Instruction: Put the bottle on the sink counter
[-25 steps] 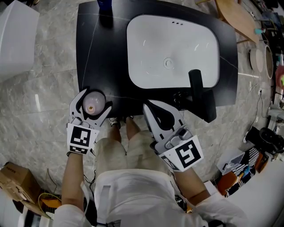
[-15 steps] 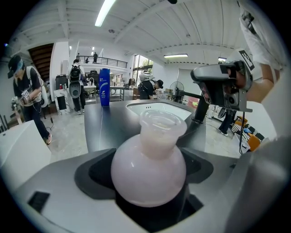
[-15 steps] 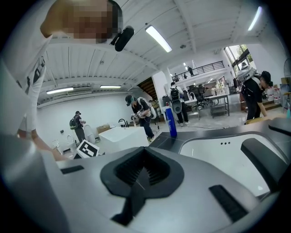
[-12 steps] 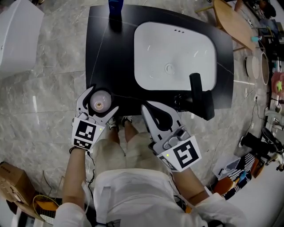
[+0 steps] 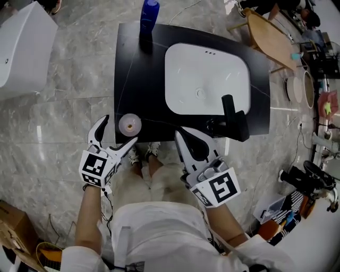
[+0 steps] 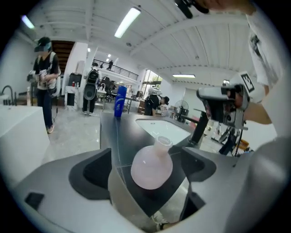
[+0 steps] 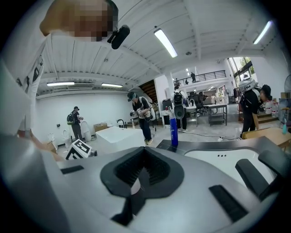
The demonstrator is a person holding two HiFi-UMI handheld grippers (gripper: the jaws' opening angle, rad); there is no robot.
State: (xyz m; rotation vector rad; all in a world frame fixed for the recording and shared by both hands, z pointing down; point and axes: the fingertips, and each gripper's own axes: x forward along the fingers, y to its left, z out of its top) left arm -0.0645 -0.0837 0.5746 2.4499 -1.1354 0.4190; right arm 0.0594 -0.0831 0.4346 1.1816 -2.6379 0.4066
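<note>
Standing upright near front left corner of black tabletop (image 5: pixel 139 69): pink bottle (image 5: pixel 129 124). Left gripper (image 5: pixel 120 129) fingers (image 6: pixel 88 173) spread wide and opening, bottle between them, untouched. Right gripper (image 5: pixel 186 139) fingers pressed together, nothing held, beside tabletop's front edge. Blue bottle (image 5: pixel 149 15) seen at far edge, well apart.

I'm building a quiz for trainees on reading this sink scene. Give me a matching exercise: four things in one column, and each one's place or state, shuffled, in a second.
Column one
1. pink bottle
2. blue bottle
3. black faucet
4. right gripper

Column two
A. jaws together, nothing between them
B. upright on the near left corner of the counter
C. at the counter's far edge, left of the basin
D. at the basin's near right edge

Pairs: 1-B, 2-C, 3-D, 4-A
</note>
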